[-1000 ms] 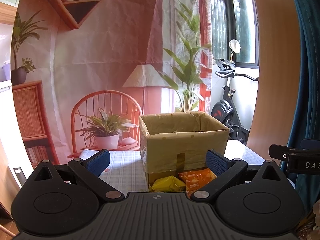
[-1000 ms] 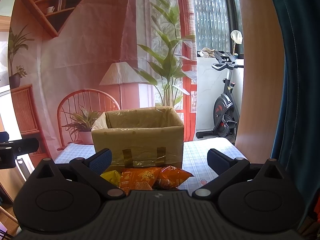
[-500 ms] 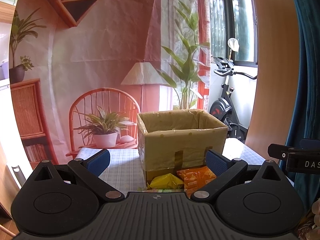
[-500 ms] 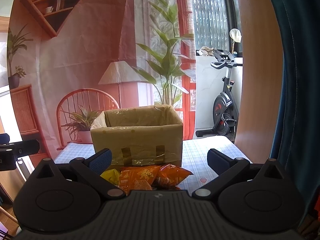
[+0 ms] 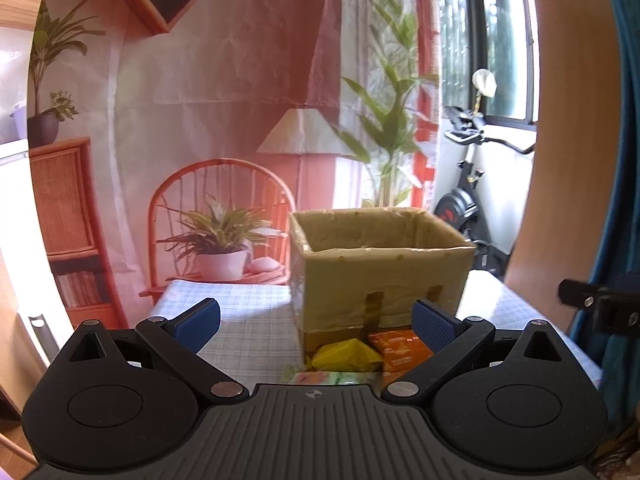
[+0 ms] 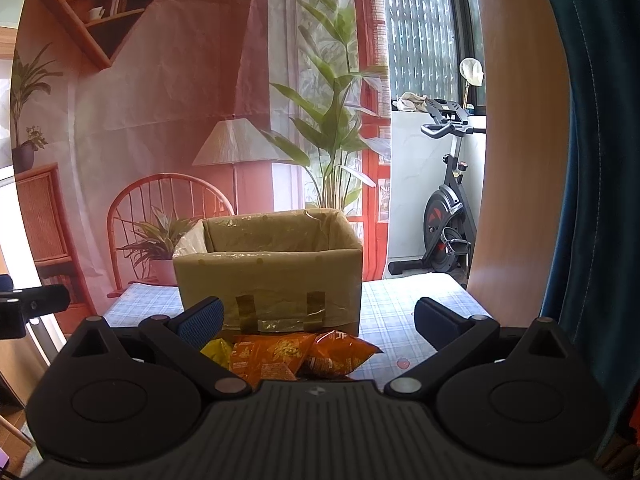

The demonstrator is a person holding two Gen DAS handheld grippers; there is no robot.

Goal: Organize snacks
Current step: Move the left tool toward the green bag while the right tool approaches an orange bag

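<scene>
An open cardboard box [image 5: 380, 276] [image 6: 272, 276] lined with plastic stands on the checked tablecloth [image 5: 248, 320] [image 6: 400, 308]. In front of it lie snack packets: a yellow one [image 5: 344, 356] [image 6: 216, 350], an orange one [image 5: 396, 348] [image 6: 268, 354] and a darker orange bag [image 6: 340, 354]. A pale green packet [image 5: 332, 378] lies nearest me. My left gripper [image 5: 316, 322] hovers open in front of the pile, holding nothing. My right gripper [image 6: 318, 320] is open too, above the orange packets, with nothing between its fingers.
A printed backdrop of a chair, lamp and plants hangs behind the table. An exercise bike [image 6: 448, 216] stands at the back right. A wooden panel [image 6: 520, 160] and blue curtain [image 6: 600, 160] close the right side. The other gripper's tip [image 5: 596, 308] [image 6: 28, 308] shows at each view's edge.
Both views have shifted slightly: the box and packets sit a little lower and further right in the left view, and both grippers stay open.
</scene>
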